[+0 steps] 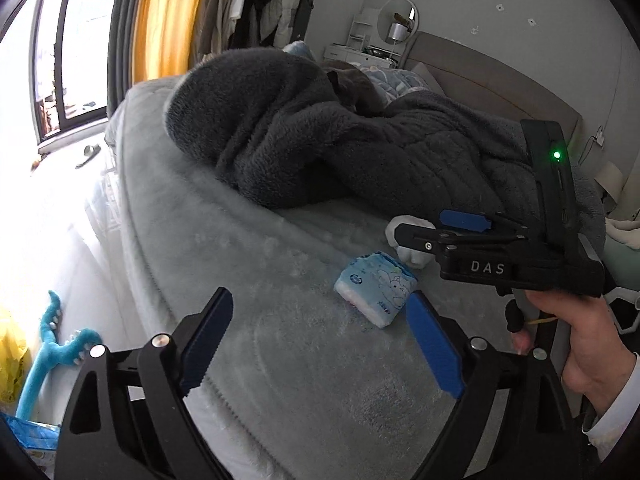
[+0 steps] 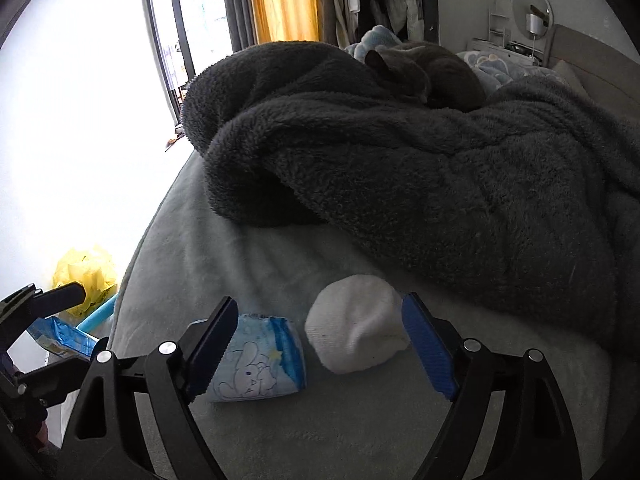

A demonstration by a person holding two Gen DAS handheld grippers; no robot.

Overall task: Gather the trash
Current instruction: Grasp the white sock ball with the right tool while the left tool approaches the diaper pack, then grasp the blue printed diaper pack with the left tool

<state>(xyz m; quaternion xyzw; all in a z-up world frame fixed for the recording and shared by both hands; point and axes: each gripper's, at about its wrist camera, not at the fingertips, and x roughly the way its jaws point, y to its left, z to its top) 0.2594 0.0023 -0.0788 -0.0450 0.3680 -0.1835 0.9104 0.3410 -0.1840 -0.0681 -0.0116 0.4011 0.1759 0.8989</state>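
On the pale grey bed cover lies a small blue-and-white soft pack with a rabbit print. Just right of it sits a white balled-up wad, half hidden behind the right gripper in the left wrist view. My left gripper is open, and the pack lies just beyond its right finger. My right gripper is open too. The white wad lies between its fingers near the right pad, untouched. Its left finger partly covers the pack.
A dark grey fleece blanket is heaped across the bed behind the items, with a grey cat curled on it. On the floor at the left are a yellow bag, a blue toy and a blue packet. A person's hand holds the right gripper.
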